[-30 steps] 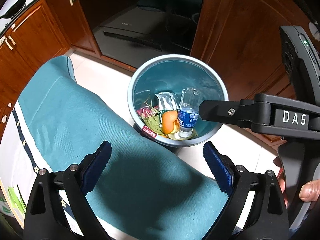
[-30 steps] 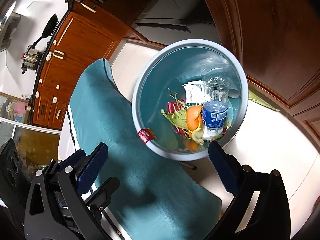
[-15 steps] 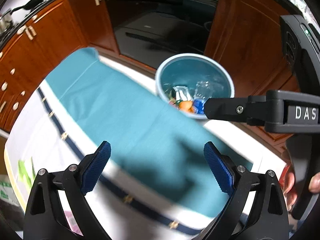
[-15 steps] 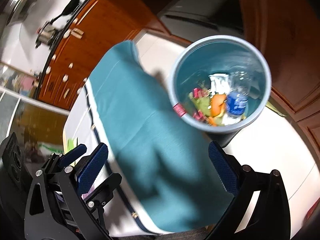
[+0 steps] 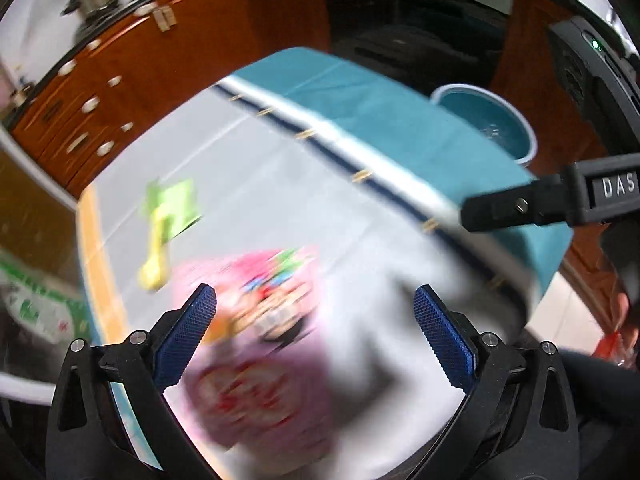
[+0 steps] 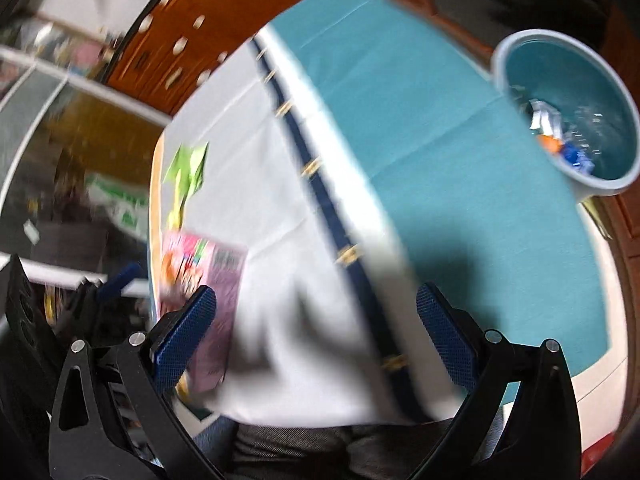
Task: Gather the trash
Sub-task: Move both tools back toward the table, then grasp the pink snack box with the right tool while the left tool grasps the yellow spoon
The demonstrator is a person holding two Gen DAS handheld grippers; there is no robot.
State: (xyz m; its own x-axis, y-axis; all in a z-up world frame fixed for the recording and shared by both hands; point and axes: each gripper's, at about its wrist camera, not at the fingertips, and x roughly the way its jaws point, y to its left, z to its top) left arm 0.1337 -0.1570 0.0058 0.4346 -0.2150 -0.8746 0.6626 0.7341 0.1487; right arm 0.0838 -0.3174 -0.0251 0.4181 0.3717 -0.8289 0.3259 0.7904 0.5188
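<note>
Both views are smeared by motion blur. The left gripper (image 5: pixel 314 334) points down at the desk (image 5: pixel 280 184), its blue-padded fingers (image 5: pixel 186 334) spread wide; they have just been opening further, and nothing is clamped between them. Below and between them, lying flat on the white cloth, is a pink snack packet (image 5: pixel 256 336) with a colourful printed picture on it; too blurred to read. Beyond it, toward the far left of the desk, lies a yellow-green wrapper (image 5: pixel 168 216), apart from the pink packet.

The desk is covered by a white tablecloth with a dark blue stripe and a broad teal border (image 5: pixel 400 120) that hangs over the edge. Past that edge, on the floor beside the brown wooden cabinets (image 5: pixel 160 72), stands the grey-rimmed trash bin (image 5: pixel 528 136) with a teal inside.

The right gripper (image 6: pixel 316 330) also has its fingers (image 6: pixel 444 332) wide apart with nothing between them; it shows in the left view as a black bar marked DAS at the right edge. From its camera the pink snack packet (image 6: pixel 208 280) lies at the left edge of the desk, partly behind the left finger, and the yellow-green wrapper (image 6: pixel 186 172) lies farther along that edge. The trash bin (image 6: pixel 560 120) sits at the upper right and holds an orange peel (image 6: pixel 550 144), a blue-labelled bottle (image 6: pixel 574 156) and a white packet (image 6: pixel 540 116).
</note>
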